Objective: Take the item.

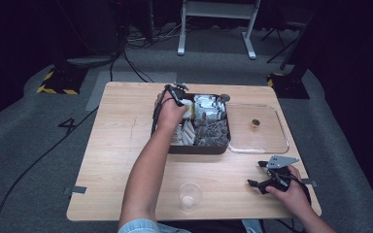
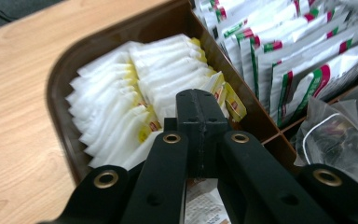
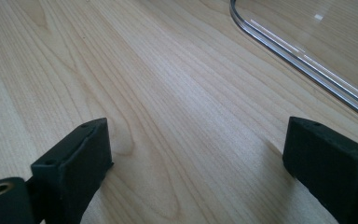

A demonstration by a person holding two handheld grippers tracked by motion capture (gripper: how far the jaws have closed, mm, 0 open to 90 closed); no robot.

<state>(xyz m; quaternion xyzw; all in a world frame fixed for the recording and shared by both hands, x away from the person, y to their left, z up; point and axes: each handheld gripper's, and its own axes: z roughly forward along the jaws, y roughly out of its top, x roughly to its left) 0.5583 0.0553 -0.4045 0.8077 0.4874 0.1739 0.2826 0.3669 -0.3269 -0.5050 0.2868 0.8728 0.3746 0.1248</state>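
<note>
A dark brown divided tray [image 1: 199, 149] holds rows of sachets. My left gripper [image 2: 200, 100] hangs over its far left compartment, jaws shut. A white sachet with a yellow end [image 2: 232, 103] sticks out beside the tips, raised above the divider, and seems pinched there. More white-and-yellow sachets [image 2: 116, 107] stand packed below. Silver sachets with red and green stripes [image 2: 298, 56] fill the neighbouring compartment. My right gripper [image 3: 196, 158] rests low on the wooden table [image 1: 121, 145], jaws wide open with bare wood between them.
A clear plastic lid [image 1: 272, 145] lies right of the tray with a small brown object [image 1: 255, 124] on it; its rim [image 3: 303, 60] runs just ahead of the right gripper. A clear cup [image 1: 190, 195] stands near the front edge. Clear bags with dark contents [image 2: 340, 135] fill the tray's near compartment.
</note>
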